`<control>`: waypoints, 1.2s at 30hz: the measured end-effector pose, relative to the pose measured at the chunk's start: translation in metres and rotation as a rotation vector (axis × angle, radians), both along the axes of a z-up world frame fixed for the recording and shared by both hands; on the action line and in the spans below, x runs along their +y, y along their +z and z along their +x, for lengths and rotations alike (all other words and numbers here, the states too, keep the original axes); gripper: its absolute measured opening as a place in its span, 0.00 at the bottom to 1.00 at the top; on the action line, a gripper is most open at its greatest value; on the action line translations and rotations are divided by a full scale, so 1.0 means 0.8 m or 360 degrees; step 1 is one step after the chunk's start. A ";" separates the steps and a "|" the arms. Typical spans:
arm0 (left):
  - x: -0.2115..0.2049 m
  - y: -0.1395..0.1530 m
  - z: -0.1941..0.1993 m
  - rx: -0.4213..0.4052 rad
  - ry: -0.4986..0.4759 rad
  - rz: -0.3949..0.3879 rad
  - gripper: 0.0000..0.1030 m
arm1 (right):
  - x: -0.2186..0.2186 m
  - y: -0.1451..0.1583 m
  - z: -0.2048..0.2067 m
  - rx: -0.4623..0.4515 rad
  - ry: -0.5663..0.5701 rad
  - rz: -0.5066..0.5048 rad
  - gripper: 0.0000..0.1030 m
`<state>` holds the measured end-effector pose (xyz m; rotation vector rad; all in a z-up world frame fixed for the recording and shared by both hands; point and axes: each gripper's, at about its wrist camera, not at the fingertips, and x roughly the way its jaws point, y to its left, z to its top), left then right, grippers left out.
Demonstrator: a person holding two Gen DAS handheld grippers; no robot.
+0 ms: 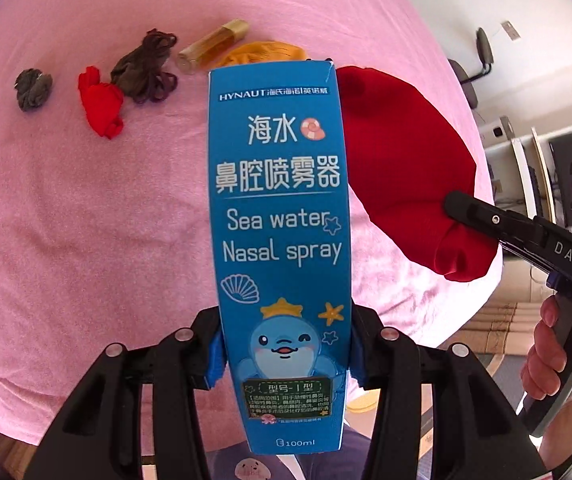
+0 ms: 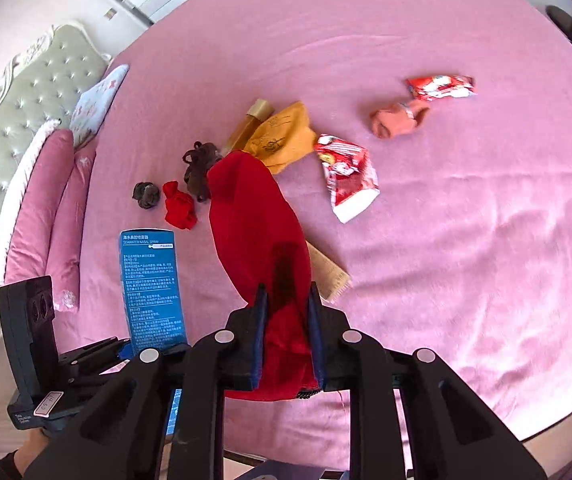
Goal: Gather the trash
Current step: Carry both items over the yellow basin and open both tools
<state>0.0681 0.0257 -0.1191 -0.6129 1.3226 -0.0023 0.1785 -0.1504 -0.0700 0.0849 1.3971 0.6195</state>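
My left gripper [image 1: 283, 364] is clamped on the tall blue nasal spray box [image 1: 279, 216], lifted clear above the pink bedspread [image 1: 85, 220]. My right gripper [image 2: 286, 312] pinches a red cloth [image 2: 257, 216] that hangs down — its far end near the yellow cloth [image 2: 281, 138]. Two red-and-white wrappers [image 2: 348, 174] lie on the bedspread, well apart.

Box [image 1: 279, 240] held up over bed [image 1: 85, 220], cloth [image 2: 257, 216] just right of it. Behind on bed: socks [image 2: 179, 204], bottle [image 2: 249, 124]. Wrappers [image 2: 350, 176] farther right.
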 end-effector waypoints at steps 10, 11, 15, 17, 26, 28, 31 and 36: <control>-0.175 0.028 -0.008 -0.0031 -0.0491 -0.0013 0.46 | -0.239 0.023 -0.097 0.0038 -0.0508 -0.0083 0.18; -0.197 0.028 -0.007 -0.0029 -0.0536 -0.0018 0.46 | -0.260 0.025 -0.109 0.0035 -0.0538 -0.0098 0.18; -0.287 0.025 0.001 -0.0013 -0.0719 -0.0033 0.46 | -0.353 0.022 -0.153 0.0066 -0.0701 -0.0142 0.18; -0.334 0.021 0.002 0.0002 -0.0820 -0.0044 0.46 | -0.397 0.018 -0.176 0.0082 -0.0786 -0.0169 0.18; -0.515 -0.021 -0.028 0.0119 -0.1176 -0.0052 0.46 | -0.546 -0.029 -0.272 0.0217 -0.1087 -0.0280 0.18; -0.544 -0.033 -0.038 0.0156 -0.1248 -0.0039 0.46 | -0.569 -0.042 -0.289 0.0250 -0.1133 -0.0285 0.18; -0.579 -0.047 -0.048 0.0196 -0.1344 -0.0018 0.46 | -0.589 -0.056 -0.302 0.0291 -0.1174 -0.0265 0.18; -0.610 -0.069 -0.054 0.0244 -0.1461 -0.0013 0.47 | -0.596 -0.071 -0.305 0.0323 -0.1147 -0.0241 0.23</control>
